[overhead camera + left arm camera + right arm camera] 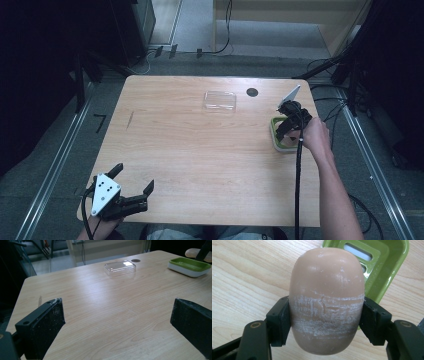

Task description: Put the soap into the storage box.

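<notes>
The right tongs (325, 315) clamp a tan soap bar (327, 297) above the green soap dish (384, 272); the left tongs (117, 322) gape over the desk (100, 315).

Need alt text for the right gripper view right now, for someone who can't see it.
The right gripper is clamped on both sides of a peach oval soap bar scored with white scuffs. Behind it sits a green slotted soap dish on the pale wooden table.
</notes>
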`<action>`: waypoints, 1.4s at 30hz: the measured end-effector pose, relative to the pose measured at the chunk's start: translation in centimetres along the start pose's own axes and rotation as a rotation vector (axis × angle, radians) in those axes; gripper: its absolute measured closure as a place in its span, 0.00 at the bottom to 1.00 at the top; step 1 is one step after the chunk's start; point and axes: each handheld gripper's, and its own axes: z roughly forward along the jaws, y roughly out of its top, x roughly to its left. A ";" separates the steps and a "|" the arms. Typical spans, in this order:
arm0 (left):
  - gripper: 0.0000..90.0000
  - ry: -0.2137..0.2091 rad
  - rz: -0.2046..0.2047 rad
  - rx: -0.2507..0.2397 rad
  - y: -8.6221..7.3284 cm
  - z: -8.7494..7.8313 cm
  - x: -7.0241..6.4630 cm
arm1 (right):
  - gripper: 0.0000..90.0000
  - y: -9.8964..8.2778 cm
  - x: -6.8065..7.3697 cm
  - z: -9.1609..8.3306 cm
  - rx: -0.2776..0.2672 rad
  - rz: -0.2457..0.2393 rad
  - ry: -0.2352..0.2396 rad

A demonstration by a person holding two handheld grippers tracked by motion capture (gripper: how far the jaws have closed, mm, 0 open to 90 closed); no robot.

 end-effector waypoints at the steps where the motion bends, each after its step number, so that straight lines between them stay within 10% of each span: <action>1: 0.00 0.000 0.000 0.000 0.0 0.0 0.0 | 0.37 0.0 -0.1 0.0 -0.003 0.005 0.001; 42: 0.00 0.000 0.000 -0.003 0.0 -0.1 0.0 | 0.37 0.7 -2.1 2.6 -0.077 0.143 0.000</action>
